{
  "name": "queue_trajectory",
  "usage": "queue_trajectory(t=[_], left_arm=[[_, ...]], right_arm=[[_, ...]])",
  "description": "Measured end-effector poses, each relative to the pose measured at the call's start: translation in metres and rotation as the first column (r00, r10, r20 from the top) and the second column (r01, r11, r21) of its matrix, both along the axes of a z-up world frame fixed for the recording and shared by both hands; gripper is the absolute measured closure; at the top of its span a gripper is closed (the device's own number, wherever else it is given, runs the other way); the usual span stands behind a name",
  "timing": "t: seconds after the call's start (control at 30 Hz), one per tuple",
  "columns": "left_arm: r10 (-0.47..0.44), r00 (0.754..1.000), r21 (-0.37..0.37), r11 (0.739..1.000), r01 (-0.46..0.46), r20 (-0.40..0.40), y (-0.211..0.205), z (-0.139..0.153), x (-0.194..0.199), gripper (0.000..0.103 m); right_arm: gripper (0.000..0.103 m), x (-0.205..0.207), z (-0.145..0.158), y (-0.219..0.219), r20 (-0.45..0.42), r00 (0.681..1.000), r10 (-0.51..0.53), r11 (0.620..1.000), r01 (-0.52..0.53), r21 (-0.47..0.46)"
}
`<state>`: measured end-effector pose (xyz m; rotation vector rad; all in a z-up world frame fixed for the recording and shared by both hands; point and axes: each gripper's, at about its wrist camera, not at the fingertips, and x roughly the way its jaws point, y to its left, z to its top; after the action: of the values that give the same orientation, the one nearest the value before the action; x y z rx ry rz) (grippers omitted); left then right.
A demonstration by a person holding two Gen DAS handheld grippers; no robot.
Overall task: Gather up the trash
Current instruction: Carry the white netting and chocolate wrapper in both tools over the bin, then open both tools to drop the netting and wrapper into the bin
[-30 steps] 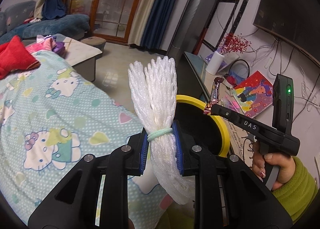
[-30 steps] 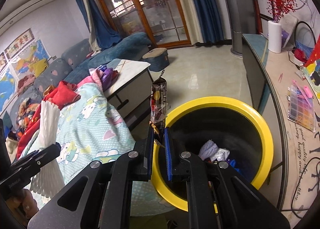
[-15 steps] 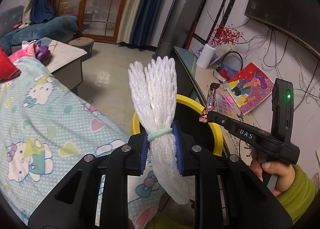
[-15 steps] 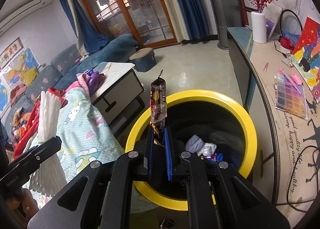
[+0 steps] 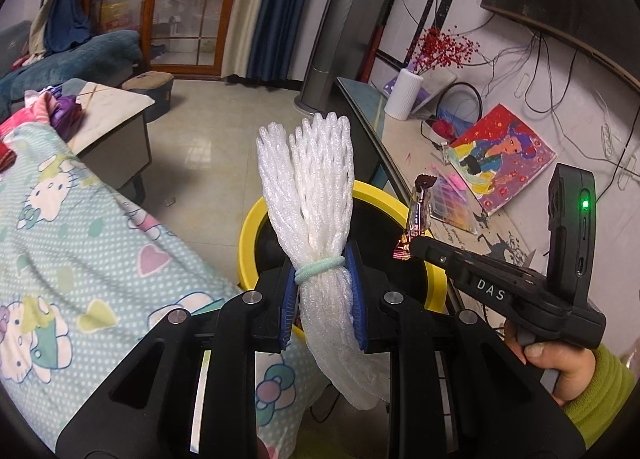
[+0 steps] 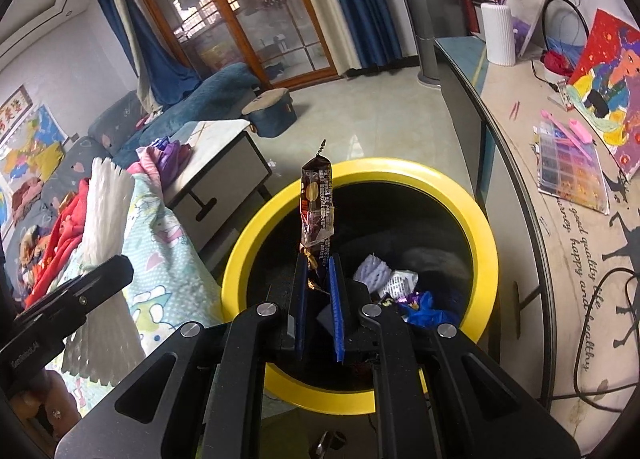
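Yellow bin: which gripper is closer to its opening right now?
Right. The right gripper holds the snack wrapper over the yellow bin; the left gripper, clamping the foam net, sits just beside its near rim.

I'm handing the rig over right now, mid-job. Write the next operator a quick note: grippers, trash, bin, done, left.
Left gripper: shut on the foam net bundle, near the bin's edge.
Right gripper: shut on the snack wrapper, held upright above the bin opening.
Yellow-rimmed bin: on the floor between the blanket and the sideboard, some trash already inside.
Done: both pieces picked up and brought to the bin.
Left: release both into the bin.
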<state>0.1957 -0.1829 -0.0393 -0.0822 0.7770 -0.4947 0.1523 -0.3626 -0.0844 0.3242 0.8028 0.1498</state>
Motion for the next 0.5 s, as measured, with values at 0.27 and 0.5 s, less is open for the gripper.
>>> queue_trajectory(t=[0.27, 0.5], left_arm=[[-0.021, 0.999, 0.026, 0.999, 0.022, -0.037, -0.02, -0.014, 0.017, 0.086], [-0.037, 0.998, 0.042, 0.998, 0.039, -0.057, -0.034, -0.022, 0.029, 0.085]], right_arm=[[0.093, 0.002, -0.014, -0.015, -0.048, 0.998, -0.045, 0.998, 0.047, 0.032], [0.092, 0.004, -0.018, -0.021, -0.056, 0.997, -0.057, 0.998, 0.059, 0.035]])
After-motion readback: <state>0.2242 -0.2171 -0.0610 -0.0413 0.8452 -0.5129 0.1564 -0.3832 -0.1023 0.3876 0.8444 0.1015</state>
